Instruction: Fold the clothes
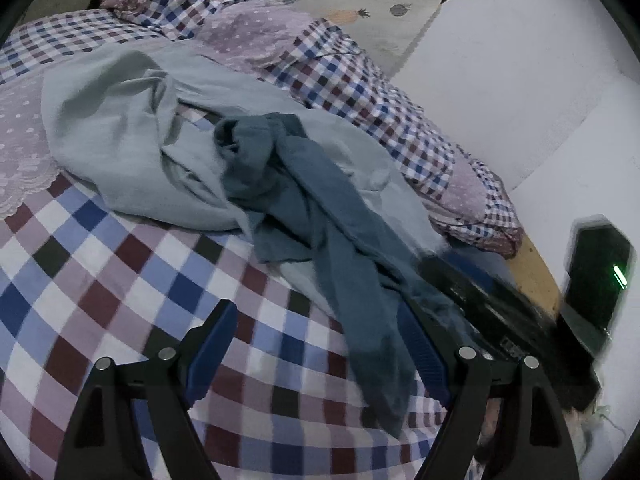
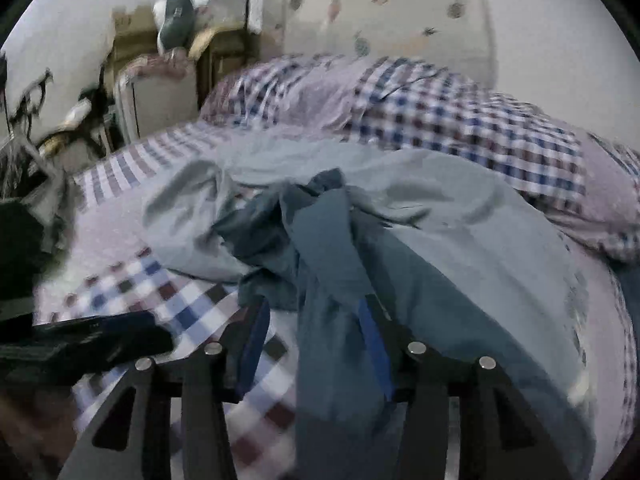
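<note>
The left gripper (image 1: 320,344) is wide open and holds nothing; it hovers low over the checked sheet of the bed (image 1: 100,280), near the front edge, and looks toward the pillows at the far side. Between its two blue pads there is only bare sheet, and the hanging strip of the dark blue garment (image 1: 320,216) passes just inside its right finger. I cannot tell if the cloth touches that pad.

This dark blue garment is twisted like a rope. It lies on top of the pale green garment (image 1: 132,120), which is crumpled in the middle of the bed, between the front edge and the quilt (image 1: 360,80) along the wall side.

The right gripper (image 2: 316,328) is also open. The dark blue garment (image 2: 328,280) runs between its fingers and covers part of the right pad, so it looks ready to close on the cloth, but the jaws are not closed on it. It points the same way, low, from the front right corner of the bed.

In my judgement the work is at its very beginning: separating the pile. The next move calls for a firm pinch on the dark piece, then lifting it clear of the green one and spreading it flat on the free sheet.
</note>
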`<state>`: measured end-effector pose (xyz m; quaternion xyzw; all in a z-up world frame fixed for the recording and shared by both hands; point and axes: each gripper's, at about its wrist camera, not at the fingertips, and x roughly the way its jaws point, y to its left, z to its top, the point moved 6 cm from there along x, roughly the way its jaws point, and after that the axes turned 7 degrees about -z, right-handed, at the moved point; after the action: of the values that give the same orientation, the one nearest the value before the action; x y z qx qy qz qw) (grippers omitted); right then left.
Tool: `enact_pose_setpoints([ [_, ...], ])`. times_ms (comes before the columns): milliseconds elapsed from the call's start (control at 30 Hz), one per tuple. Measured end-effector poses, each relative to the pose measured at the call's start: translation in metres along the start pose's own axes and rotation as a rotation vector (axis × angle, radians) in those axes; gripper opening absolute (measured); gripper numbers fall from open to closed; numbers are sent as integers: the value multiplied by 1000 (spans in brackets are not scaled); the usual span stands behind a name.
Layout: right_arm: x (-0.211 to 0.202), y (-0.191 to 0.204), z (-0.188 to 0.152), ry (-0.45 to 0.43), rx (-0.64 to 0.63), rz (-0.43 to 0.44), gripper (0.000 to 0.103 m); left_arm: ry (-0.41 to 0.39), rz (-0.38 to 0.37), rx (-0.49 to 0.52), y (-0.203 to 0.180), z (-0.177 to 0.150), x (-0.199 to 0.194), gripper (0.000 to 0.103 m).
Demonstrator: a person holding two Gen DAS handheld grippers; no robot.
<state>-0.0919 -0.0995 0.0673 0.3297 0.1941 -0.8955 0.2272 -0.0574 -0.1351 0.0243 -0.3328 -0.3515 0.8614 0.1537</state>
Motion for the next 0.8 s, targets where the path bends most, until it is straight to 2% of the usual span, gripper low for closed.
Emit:
enact_pose_setpoints([
  [133,54,32,15,50,-96,-5,50,8,11,-9,12,6,-3,85],
  [233,80,38,16,79,-131,-57,48,4,5,-11,17,10,-7,85],
  [267,87,37,16,85,-133,-76,44,1,4,-11,18,11,-9,85],
  [300,91,33,17,85,-120,-97,27,0,3,-12,19,12,-9,85],
  [333,91,27,18,78,-97,-114,3,-1,3,-13,20,13,-10,85],
  [367,88,19,19,63,-72,-126,3,-3,2,-14,20,13,-11,85],
  [500,57,-28,17,-8,83,-123,2,2,-1,-24,21,13,-11,85],
  [600,12,-81,1,-78,226,-129,2,-8,-5,-19,18,13,-12,85],
  [800,-104,-188,-80,-189,515,-208,2,0,-2,-9,11,8,-8,85],
])
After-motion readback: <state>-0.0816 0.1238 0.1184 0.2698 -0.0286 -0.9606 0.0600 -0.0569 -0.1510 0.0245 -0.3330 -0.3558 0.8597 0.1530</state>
